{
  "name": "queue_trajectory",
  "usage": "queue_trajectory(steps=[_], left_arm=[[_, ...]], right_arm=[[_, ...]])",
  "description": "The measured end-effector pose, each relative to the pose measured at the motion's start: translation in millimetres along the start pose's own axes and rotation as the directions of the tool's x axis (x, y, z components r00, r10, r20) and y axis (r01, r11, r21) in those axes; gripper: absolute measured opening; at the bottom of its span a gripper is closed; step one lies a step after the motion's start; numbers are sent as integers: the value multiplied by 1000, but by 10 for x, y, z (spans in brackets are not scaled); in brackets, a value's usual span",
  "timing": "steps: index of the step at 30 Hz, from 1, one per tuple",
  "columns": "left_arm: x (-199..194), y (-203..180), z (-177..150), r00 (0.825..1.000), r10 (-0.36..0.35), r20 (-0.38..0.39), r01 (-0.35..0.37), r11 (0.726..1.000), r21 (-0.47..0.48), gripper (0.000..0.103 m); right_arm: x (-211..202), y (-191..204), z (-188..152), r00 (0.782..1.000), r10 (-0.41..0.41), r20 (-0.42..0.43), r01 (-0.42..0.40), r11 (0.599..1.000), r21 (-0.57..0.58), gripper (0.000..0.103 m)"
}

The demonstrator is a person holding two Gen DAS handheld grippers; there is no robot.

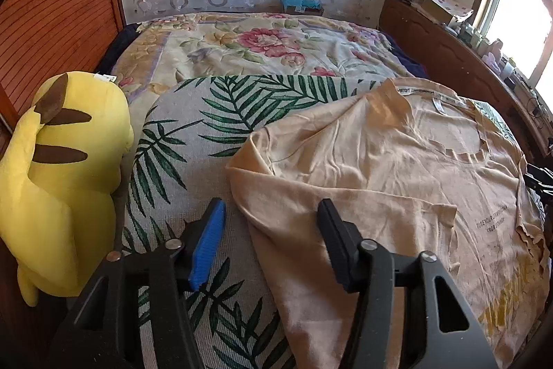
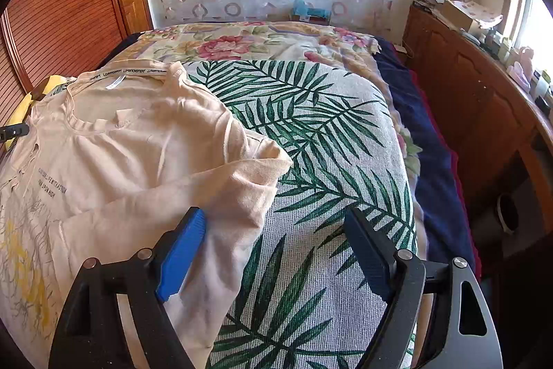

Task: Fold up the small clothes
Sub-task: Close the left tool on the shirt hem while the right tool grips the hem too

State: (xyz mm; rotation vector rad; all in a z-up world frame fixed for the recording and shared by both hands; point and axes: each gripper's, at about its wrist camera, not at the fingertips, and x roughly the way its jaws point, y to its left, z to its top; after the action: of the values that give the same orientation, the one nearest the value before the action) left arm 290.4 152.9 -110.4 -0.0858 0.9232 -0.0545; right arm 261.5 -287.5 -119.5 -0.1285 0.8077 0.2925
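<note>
A beige long-sleeved shirt (image 1: 397, 168) with dark lettering and a yellow print lies spread on a palm-leaf blanket (image 1: 193, 134), both sleeves folded in across its body. It also shows in the right wrist view (image 2: 131, 147). My left gripper (image 1: 269, 223) is open and empty, its jaws astride the shirt's left edge just above the cloth. My right gripper (image 2: 276, 230) is open and empty, its jaws astride the shirt's right edge near the folded sleeve (image 2: 221, 189). The palm-leaf blanket (image 2: 328, 134) lies under it.
A yellow plush toy (image 1: 65, 168) sits at the bed's left side. A floral quilt (image 1: 262, 47) covers the bed's far half. A wooden headboard shelf (image 2: 477, 99) with clutter runs along the right. A wooden slatted panel (image 1: 55, 12) stands at the left.
</note>
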Motion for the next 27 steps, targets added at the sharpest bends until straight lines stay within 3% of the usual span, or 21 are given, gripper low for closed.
queue_trajectory(steps=[3, 11, 15, 18, 19, 21, 23, 27], left_arm=[[-2, 10, 14, 1000, -16, 0, 16, 1000, -8, 46], [29, -4, 68, 1000, -31, -5, 31, 1000, 2, 46], [51, -15, 79, 1000, -29, -1, 29, 1000, 6, 46], [57, -26, 86, 999, -37, 0, 37, 999, 4, 42], [56, -31, 85, 999, -46, 3, 46, 999, 4, 27], [50, -52, 87, 998, -63, 5, 63, 998, 16, 12], [18, -72, 94, 996, -83, 12, 83, 996, 16, 7], [-200, -184, 98, 993, -108, 53, 106, 993, 47, 4]], right_arm=[[5, -9, 2, 1000, 8, 1, -8, 1000, 3, 84], [97, 59, 121, 1000, 8, -11, -9, 1000, -28, 83], [165, 70, 186, 999, 32, -19, -33, 999, -34, 76], [177, 79, 199, 999, 47, -11, -47, 998, -40, 62], [179, 86, 204, 999, 53, -9, -53, 998, -42, 52], [181, 117, 209, 998, 67, -9, -68, 997, -49, 33], [186, 147, 210, 996, 90, -14, -91, 995, -46, 8], [130, 233, 214, 998, 67, 13, -66, 996, -57, 5]])
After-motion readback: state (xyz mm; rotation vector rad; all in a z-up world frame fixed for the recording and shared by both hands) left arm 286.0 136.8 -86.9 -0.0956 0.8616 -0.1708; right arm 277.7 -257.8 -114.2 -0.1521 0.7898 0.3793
